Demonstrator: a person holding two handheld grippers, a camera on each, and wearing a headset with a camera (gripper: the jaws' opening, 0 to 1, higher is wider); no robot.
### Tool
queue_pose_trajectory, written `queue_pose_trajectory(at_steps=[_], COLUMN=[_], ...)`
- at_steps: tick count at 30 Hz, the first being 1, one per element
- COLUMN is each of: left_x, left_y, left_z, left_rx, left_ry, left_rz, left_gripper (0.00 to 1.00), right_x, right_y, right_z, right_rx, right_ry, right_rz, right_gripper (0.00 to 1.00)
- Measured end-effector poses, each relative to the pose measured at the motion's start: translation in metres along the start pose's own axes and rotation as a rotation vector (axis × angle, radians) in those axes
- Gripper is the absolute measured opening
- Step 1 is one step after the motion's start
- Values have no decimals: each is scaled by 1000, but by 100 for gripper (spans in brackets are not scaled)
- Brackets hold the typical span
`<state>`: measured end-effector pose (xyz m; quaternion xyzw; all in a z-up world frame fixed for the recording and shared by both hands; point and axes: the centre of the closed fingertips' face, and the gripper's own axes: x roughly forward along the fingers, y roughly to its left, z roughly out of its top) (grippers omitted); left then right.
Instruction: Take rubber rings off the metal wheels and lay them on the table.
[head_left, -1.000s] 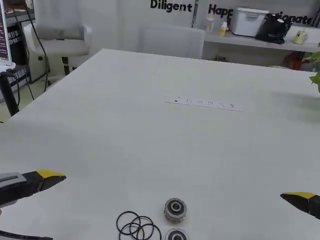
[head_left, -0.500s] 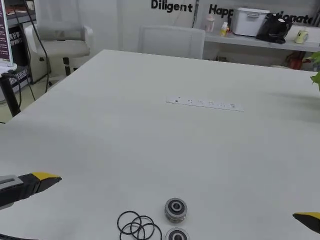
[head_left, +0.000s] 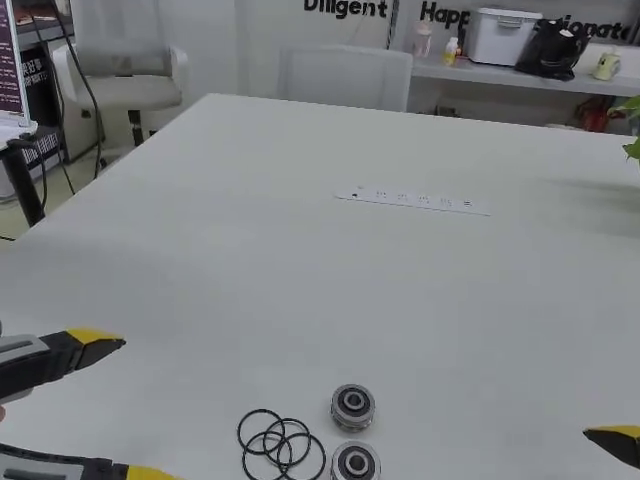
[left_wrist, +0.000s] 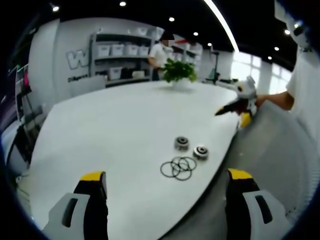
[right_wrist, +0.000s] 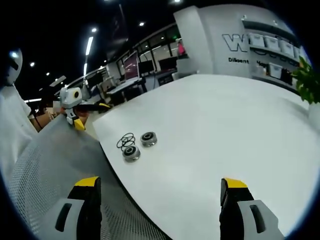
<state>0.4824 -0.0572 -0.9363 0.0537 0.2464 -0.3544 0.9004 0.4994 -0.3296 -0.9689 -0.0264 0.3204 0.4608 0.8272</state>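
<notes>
Two metal wheels (head_left: 352, 404) (head_left: 355, 463) stand close together near the table's front edge. Several loose black rubber rings (head_left: 280, 443) lie overlapping just left of them. My left gripper (head_left: 120, 408) is open at the far left, apart from the rings. In its own view the left gripper (left_wrist: 165, 185) is open and empty, with the rings (left_wrist: 177, 167) and wheels (left_wrist: 181, 143) ahead. A yellow fingertip (head_left: 612, 437) of my right gripper shows at the right edge. The right gripper (right_wrist: 160, 185) is open and empty, and the wheels (right_wrist: 131, 152) and rings (right_wrist: 126, 140) lie off to its left.
The white table (head_left: 330, 280) stretches far back, with a socket strip (head_left: 410, 200) set in its middle. Chairs (head_left: 345, 75) stand behind it, and a shelf with a white box (head_left: 500, 35). A potted plant (left_wrist: 179, 72) stands on the table's far right.
The right gripper has drawn back toward the lower right edge of the head view. The left gripper's lower jaw tip has come into view. The wheels and rings have stayed put.
</notes>
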Motion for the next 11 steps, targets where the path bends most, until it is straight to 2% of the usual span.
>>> queue_pose_trajectory(at_steps=[8,11], left_x=[-1,-4], left_y=[-6,-10], left_z=[9,12], left_rx=[0,-7], left_ry=[-26,-33], left_rz=[-7,-21], left_gripper=[100,96], right_x=[-3,-4], right_y=[13,18], right_z=[12,16], right_rx=[-13,-16], right_ry=[-24,-35], right_rz=[26,36], right_gripper=[99,98])
